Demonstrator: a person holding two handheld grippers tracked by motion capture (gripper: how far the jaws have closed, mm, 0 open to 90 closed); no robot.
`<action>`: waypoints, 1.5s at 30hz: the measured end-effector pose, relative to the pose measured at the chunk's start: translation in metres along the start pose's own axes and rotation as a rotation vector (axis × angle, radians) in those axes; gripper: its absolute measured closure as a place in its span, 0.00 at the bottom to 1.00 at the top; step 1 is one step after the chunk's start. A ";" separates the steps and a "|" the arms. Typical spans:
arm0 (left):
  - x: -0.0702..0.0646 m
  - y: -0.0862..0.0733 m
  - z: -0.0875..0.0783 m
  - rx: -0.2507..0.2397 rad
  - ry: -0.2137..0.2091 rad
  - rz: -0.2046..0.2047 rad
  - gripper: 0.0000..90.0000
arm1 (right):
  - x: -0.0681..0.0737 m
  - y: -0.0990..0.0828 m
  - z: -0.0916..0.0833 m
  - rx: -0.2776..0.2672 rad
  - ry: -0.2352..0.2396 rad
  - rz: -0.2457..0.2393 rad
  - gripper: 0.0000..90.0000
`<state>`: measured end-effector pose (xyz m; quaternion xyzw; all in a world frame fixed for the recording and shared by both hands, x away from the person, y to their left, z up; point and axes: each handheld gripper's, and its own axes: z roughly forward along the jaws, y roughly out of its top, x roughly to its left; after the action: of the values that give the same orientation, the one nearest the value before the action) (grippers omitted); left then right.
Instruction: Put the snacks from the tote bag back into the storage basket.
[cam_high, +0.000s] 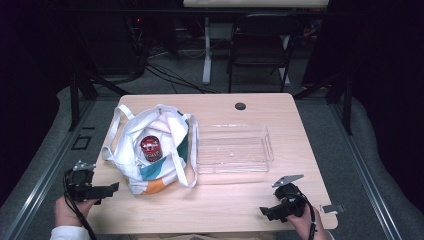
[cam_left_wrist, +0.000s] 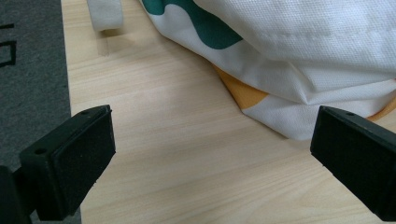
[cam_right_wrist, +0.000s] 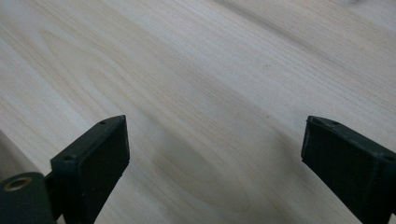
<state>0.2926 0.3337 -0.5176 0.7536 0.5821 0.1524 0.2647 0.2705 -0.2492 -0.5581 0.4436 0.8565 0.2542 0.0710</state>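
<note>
- Left gripper (cam_high: 111, 188) is held at the table's (cam_high: 225, 200) near-left edge, jaws spread wide, nothing between them; it is aimed at the bag (cam_high: 150, 150), which lies just ahead.
- Right gripper (cam_high: 265, 213) is held low over bare wood at the near-right, jaws likewise apart and empty, well away from the bag.
- The can (cam_high: 150, 148) stands in the open mouth of the bag; the tray (cam_high: 234, 148) sits just right of it, empty.
- Risk: loose cloth is likely pinched instead of the can, since the fabric is slumped around it.
- Risk: the bag may be dragged along if not pinned; the strap (cam_high: 190, 150) draped beside the tray could snag.
- Risk: a round can may slip from flat pads if gripped off-centre.
</note>
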 end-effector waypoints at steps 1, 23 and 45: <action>0.000 0.000 0.000 0.000 0.000 0.000 0.00 | 0.000 0.000 0.000 -0.003 0.001 0.003 0.08; -0.002 -0.001 -0.004 -0.008 0.021 0.010 0.00 | 0.002 0.001 0.002 0.014 -0.003 -0.004 0.08; -0.020 0.024 -0.019 -0.050 0.016 0.064 0.00 | 0.000 -0.004 0.001 0.021 -0.021 0.009 0.08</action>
<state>0.2962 0.3139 -0.4867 0.7636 0.5560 0.1814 0.2737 0.2682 -0.2500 -0.5611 0.4511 0.8562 0.2408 0.0743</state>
